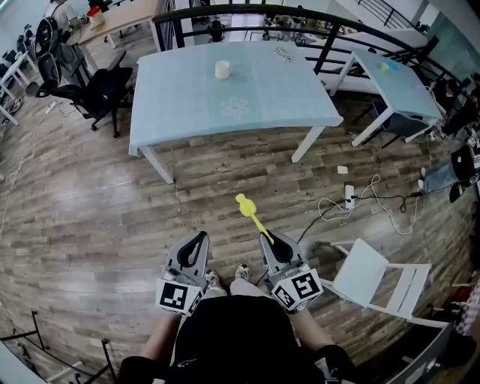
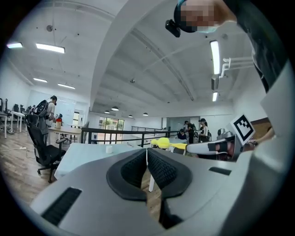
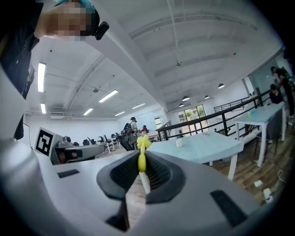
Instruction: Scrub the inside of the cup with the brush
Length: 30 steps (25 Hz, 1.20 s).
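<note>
A small white cup stands on the pale blue table, far ahead of me; it also shows small in the left gripper view as the cup and in the right gripper view as the cup. My right gripper is shut on the handle of a yellow brush, whose head points toward the table; the brush sticks out between the jaws. My left gripper is shut with nothing in it, held level beside the right one, above the wooden floor.
A black office chair stands left of the table. A second table sits at the right. A white folding chair and loose cables with a power strip lie on the floor to my right. A black railing runs behind.
</note>
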Each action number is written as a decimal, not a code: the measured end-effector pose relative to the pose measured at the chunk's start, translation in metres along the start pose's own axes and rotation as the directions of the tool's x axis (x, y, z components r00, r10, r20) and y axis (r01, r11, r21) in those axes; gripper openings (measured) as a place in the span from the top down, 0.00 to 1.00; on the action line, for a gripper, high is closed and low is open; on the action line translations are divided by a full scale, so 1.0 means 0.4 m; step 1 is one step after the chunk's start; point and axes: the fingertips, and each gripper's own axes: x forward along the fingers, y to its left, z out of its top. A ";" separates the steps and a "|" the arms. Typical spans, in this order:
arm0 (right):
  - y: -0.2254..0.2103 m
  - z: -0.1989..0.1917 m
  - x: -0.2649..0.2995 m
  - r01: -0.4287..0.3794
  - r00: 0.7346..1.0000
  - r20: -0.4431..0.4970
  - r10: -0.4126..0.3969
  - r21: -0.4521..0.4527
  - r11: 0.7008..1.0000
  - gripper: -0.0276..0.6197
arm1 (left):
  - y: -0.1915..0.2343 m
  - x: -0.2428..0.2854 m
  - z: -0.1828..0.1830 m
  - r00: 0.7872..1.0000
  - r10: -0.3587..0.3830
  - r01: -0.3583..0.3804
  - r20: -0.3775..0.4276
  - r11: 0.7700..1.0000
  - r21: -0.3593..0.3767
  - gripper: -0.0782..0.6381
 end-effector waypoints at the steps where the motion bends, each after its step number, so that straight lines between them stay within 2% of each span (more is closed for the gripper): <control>1: -0.007 0.000 0.001 0.000 1.000 0.001 0.000 0.010 1.000 0.90 | 0.001 0.006 0.005 1.000 0.006 -0.006 0.010 1.000 0.003 0.87; 8: -0.032 0.017 0.009 -0.041 0.999 0.014 0.041 0.030 0.999 0.90 | -0.020 0.014 -0.024 0.997 0.070 -0.068 0.023 0.996 -0.056 0.87; 12: -0.061 0.028 0.001 -0.070 0.997 0.021 0.069 0.030 0.997 0.90 | -0.038 0.015 -0.019 0.990 0.126 -0.120 0.056 0.989 -0.090 0.87; 16: -0.094 0.028 0.000 -0.097 0.995 0.009 0.097 0.035 0.995 0.90 | -0.058 0.045 -0.007 0.986 0.154 -0.151 0.065 0.987 -0.045 0.87; 22: -0.114 0.030 0.013 -0.131 0.991 0.015 0.131 0.052 0.990 0.90 | -0.069 0.086 -0.027 0.989 0.145 -0.145 0.030 0.989 0.007 0.87; 27: -0.142 0.026 0.060 -0.109 0.994 -0.010 0.110 0.064 0.992 0.90 | -0.040 0.121 -0.042 0.990 0.138 -0.138 0.030 0.990 -0.019 0.87; 30: -0.148 0.029 0.111 -0.107 0.994 -0.030 0.108 0.031 0.994 0.90 | 0.005 0.157 -0.034 0.992 0.114 -0.110 0.050 0.992 -0.064 0.87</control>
